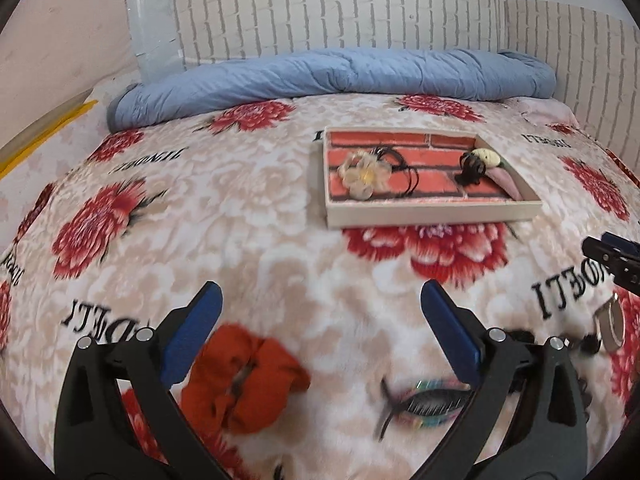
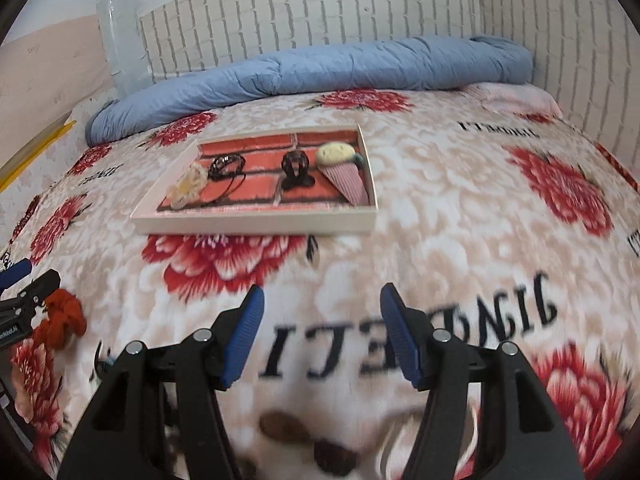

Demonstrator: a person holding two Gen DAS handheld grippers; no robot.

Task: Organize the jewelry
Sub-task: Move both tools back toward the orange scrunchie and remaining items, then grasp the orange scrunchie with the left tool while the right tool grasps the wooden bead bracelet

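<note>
Two tools stand empty: left tool (image 1: 322, 330) spread wide, right tool (image 2: 322, 334) about half open. Tray (image 1: 434, 214) lies at 12 o'clock on the bed, four pieces inside. Scrunchie (image 1: 244, 384) and comb clip (image 1: 424, 400) remain loose below the left tool. Risk: plush blanket (image 1: 280, 216) may snag with a pinch, and soft bedding could tilt the tray.

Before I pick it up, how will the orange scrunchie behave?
The orange scrunchie looks like soft gathered cloth, so it will probably squash and hang limp. It seems light, and lying flat on the fuzzy blanket it is unlikely to roll.
</note>
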